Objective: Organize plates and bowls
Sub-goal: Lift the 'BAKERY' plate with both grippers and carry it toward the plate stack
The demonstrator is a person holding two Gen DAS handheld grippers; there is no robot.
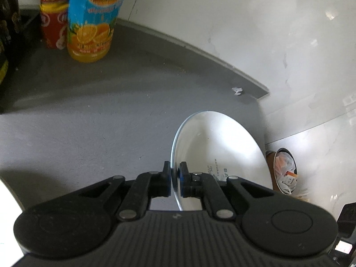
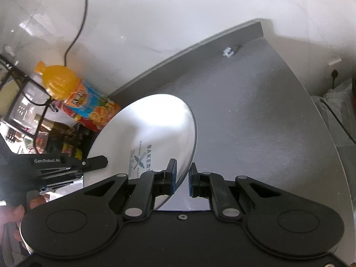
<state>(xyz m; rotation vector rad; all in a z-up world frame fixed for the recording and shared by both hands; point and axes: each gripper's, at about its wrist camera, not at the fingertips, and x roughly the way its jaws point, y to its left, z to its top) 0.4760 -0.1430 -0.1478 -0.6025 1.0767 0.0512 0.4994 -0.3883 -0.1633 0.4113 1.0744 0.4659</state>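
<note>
The white plate (image 1: 219, 153) is round and shiny, with dark "BAKERY" letters in the middle. It is tipped up above the gray surface (image 1: 100, 115). The left tool (image 1: 175, 179) pinches its rim tight. The right tool (image 2: 183, 176) is a little open around the other edge, not squeezing.

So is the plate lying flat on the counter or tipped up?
Tipped up: the plate stands on edge above the grey counter, its rim pinched by the left gripper.
</note>
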